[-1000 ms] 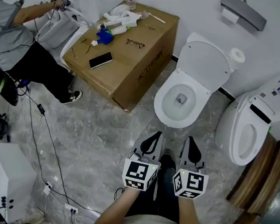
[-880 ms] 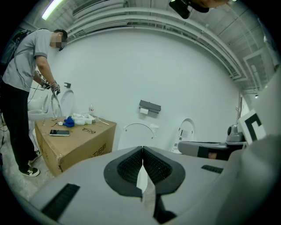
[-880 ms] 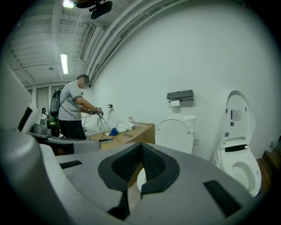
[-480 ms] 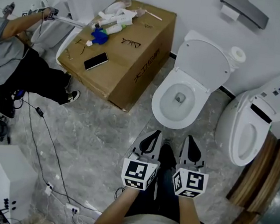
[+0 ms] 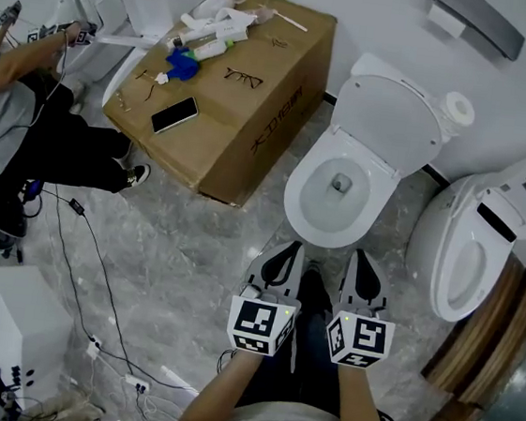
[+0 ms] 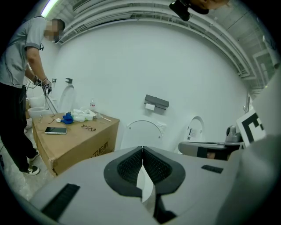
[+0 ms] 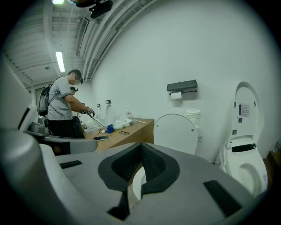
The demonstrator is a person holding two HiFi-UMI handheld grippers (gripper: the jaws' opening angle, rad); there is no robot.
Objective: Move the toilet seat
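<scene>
A white toilet [image 5: 312, 210] stands ahead of me, its seat ring down on the bowl and its lid [image 5: 390, 113] raised against the wall. The lid [image 6: 140, 133] also shows in the left gripper view, and the lid [image 7: 176, 130] again in the right gripper view. My left gripper [image 5: 293, 247] and right gripper [image 5: 360, 256] are side by side just short of the bowl's front rim. Both are shut with nothing between the jaws, as seen at the left gripper [image 6: 142, 148] and right gripper [image 7: 140, 144].
A second toilet [image 5: 472, 243] with its lid up stands at the right. A cardboard box [image 5: 245, 118] with a phone, glasses and tools is at the left. A person [image 5: 28, 121] works beyond it. Cables [image 5: 96, 271] run across the floor beside a white box [image 5: 28, 329].
Both grippers have come forward toward the toilet's front rim. The person at the left has slid further to the picture's edge.
</scene>
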